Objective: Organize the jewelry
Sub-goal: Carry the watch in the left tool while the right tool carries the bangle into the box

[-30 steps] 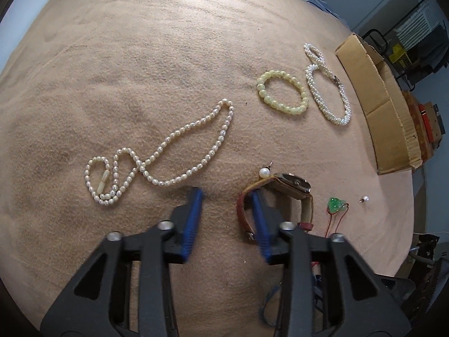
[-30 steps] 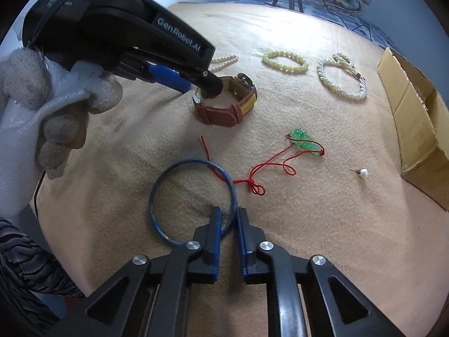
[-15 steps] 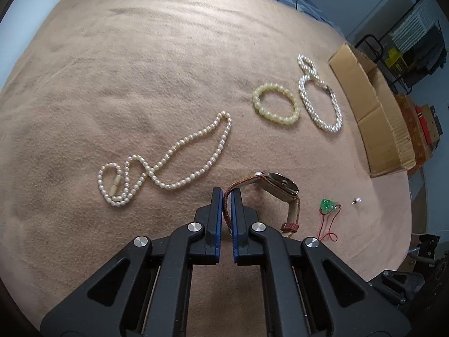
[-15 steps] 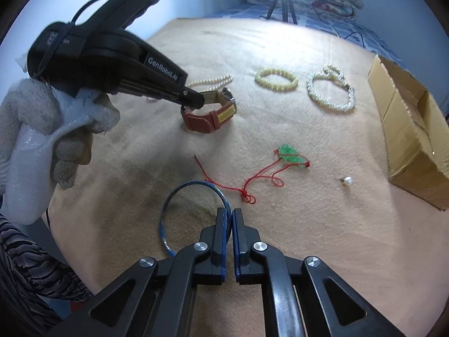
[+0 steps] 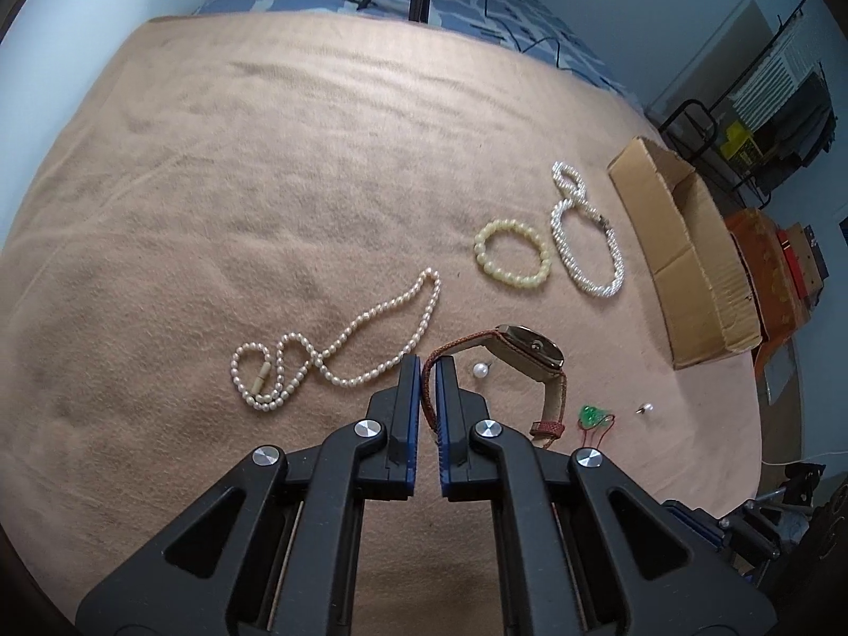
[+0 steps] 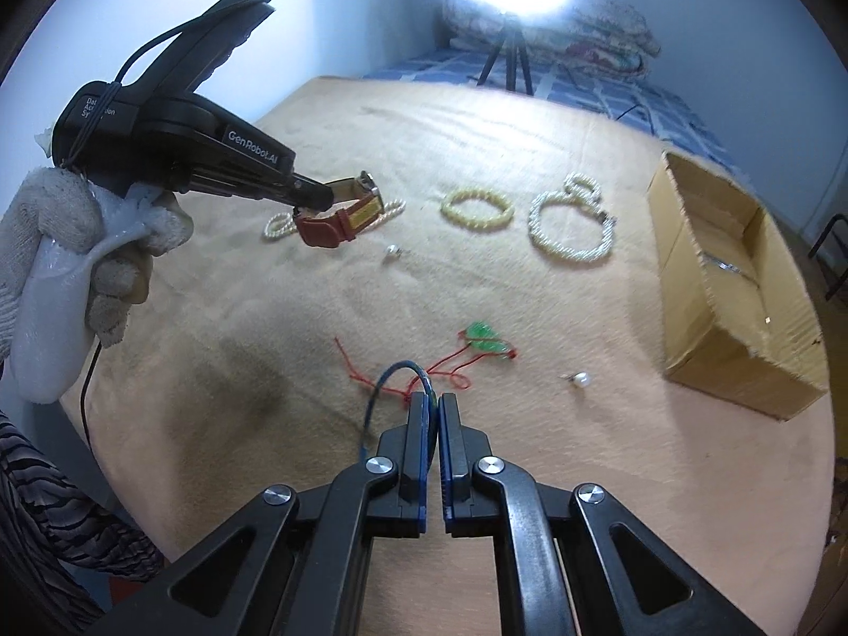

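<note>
the left gripper point(image 5: 428, 371) pinches the watch point(image 5: 522, 355) strap, the right gripper point(image 6: 433, 403) the blue bangle point(image 6: 395, 376), both off the blanket point(image 5: 265, 185), cardboard box point(image 6: 742, 291) ahead-right, nearer the right.

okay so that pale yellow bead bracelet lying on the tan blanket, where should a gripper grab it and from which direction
Grip the pale yellow bead bracelet across one stretch of its beaded ring, probably the near arc, coming down from above with one finger inside the loop and one outside. It lies flat and open on the tan blanket, so there is no raised edge to pinch from the side, and its near side has bare blanket.
</note>
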Action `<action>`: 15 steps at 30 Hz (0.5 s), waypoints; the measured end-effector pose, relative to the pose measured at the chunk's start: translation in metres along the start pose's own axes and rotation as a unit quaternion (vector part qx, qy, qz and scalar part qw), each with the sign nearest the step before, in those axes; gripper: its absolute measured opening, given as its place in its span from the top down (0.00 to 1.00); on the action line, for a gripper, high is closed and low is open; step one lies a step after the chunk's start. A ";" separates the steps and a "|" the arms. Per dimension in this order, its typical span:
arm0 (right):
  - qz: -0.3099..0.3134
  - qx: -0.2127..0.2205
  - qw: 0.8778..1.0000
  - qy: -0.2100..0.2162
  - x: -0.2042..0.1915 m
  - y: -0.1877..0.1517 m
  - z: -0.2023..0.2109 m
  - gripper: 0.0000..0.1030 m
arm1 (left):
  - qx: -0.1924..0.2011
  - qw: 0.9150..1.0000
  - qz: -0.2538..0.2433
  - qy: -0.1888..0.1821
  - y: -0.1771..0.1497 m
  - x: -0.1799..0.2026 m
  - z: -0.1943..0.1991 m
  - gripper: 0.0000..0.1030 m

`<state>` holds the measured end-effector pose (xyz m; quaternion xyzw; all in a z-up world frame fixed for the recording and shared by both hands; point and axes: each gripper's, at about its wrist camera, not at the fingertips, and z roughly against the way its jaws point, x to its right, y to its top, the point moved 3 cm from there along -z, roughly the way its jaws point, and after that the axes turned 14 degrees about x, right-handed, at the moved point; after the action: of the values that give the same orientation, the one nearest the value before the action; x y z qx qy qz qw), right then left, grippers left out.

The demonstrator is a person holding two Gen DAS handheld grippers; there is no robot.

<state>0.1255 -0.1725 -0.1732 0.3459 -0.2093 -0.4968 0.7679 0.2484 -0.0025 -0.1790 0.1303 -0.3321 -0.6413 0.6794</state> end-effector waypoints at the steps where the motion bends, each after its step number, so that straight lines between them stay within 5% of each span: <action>1: 0.002 0.004 1.000 -0.003 0.001 0.002 0.002 0.99 | 0.003 1.000 -0.001 0.000 0.001 0.002 0.001 0.97; 15: 0.007 0.066 0.997 -0.047 0.033 0.023 0.048 0.99 | 0.027 0.999 -0.030 -0.019 0.011 0.041 0.004 0.97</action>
<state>0.1215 -0.2118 -0.1247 0.3703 -0.2801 -0.4925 0.7361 0.2530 -0.0387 -0.1577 0.1463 -0.3579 -0.6544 0.6499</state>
